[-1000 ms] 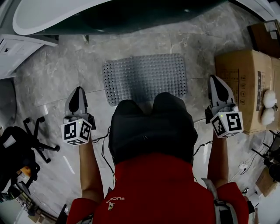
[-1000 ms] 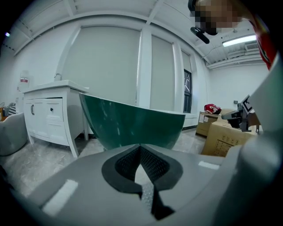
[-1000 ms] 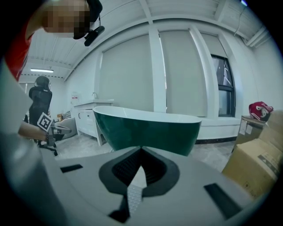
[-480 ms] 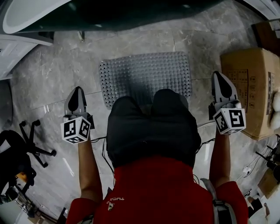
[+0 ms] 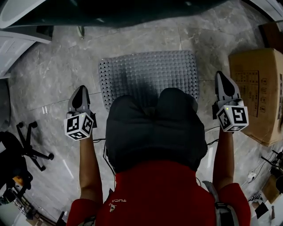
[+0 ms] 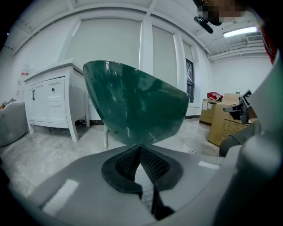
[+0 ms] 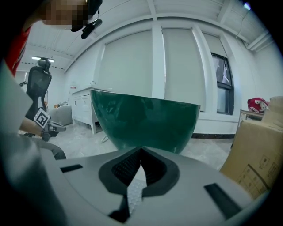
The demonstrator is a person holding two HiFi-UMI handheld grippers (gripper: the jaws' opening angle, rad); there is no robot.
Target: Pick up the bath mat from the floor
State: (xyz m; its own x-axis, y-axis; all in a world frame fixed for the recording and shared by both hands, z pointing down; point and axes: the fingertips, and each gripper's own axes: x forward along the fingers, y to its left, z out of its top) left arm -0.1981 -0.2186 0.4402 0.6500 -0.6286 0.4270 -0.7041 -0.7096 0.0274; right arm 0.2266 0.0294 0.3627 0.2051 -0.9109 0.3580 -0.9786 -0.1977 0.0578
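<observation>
A grey studded bath mat (image 5: 146, 73) lies flat on the marble floor, in front of the person's knees, which hide its near edge. My left gripper (image 5: 80, 91) hangs shut and empty to the left of the mat, clear of it. To the mat's right my right gripper (image 5: 221, 76) is also shut with nothing in it. In the left gripper view the jaws (image 6: 140, 148) meet at their tips, and a strip of mat (image 6: 143, 181) shows through the gap behind them. The right gripper view shows the same: jaws (image 7: 141, 152) closed at the tips, mat studs (image 7: 135, 190) visible below.
A dark green bathtub (image 5: 132, 11) stands just beyond the mat. A white cabinet (image 5: 17, 44) is at the far left, cardboard boxes (image 5: 258, 88) at the right, and an office chair (image 5: 20, 150) at the near left. Cables trail on the floor near the right.
Both grippers have come down toward the floor, and the head has dropped with them; the mat looks larger and nearer. Both stay shut.
</observation>
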